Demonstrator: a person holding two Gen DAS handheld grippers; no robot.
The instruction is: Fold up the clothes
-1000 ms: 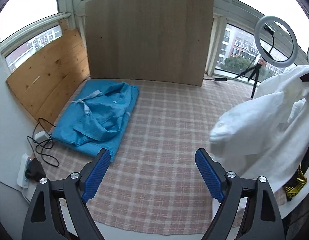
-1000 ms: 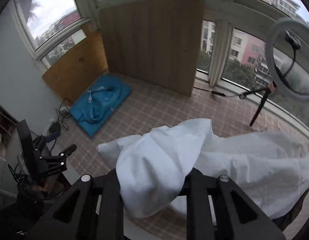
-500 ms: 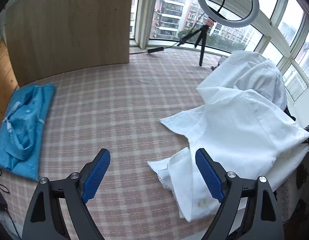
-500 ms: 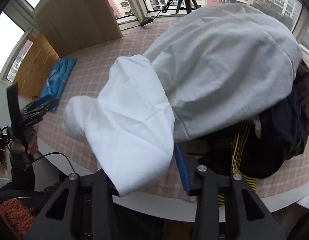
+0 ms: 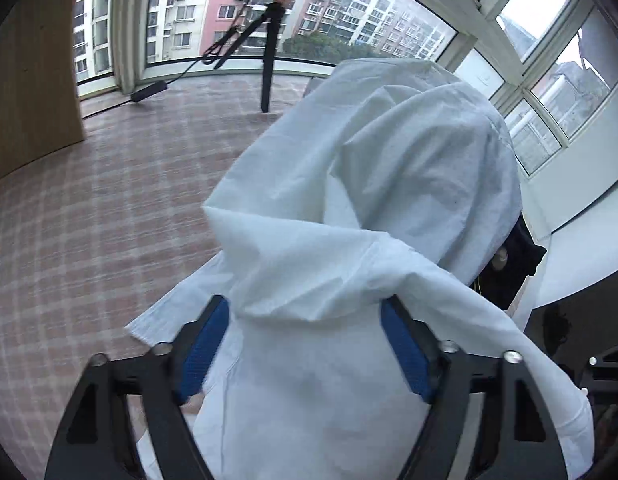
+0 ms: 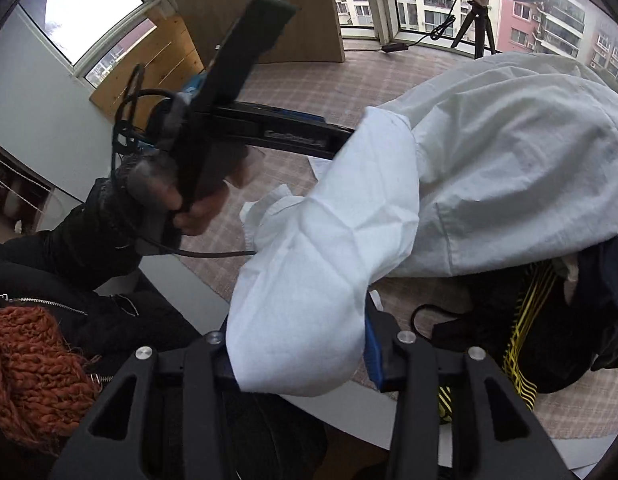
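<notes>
The white shirt (image 5: pixel 389 184) lies heaped at the right end of the bench (image 5: pixel 89 220), over the plaid cover, partly draped on a pile of dark clothes (image 6: pixel 549 320) by the near right corner. A fold of it hangs off the near edge toward the person.

The left gripper (image 5: pixel 305 340) has its 2 blue-padded fingers (image 5: pixel 201 348) spread wide, with shirt fabric bunched between them but not yet pinched. The right gripper (image 6: pixel 297 344) is pinching a thick wad of the same shirt; its fingers are drawn in against the cloth, which bulges out above them.

The shirt looks like thin woven cotton: light, limp and creasing readily, so it should sag wherever it is unsupported and slide easily over the cover. A wad held in the middle gives little control. Better holds are probably a seam or edge, such as the shoulders, collar or hem, 1 for each gripper, so the cloth can hang flat and be spread on the open middle of the bench. Lifting may drag the dark clothes along.
</notes>
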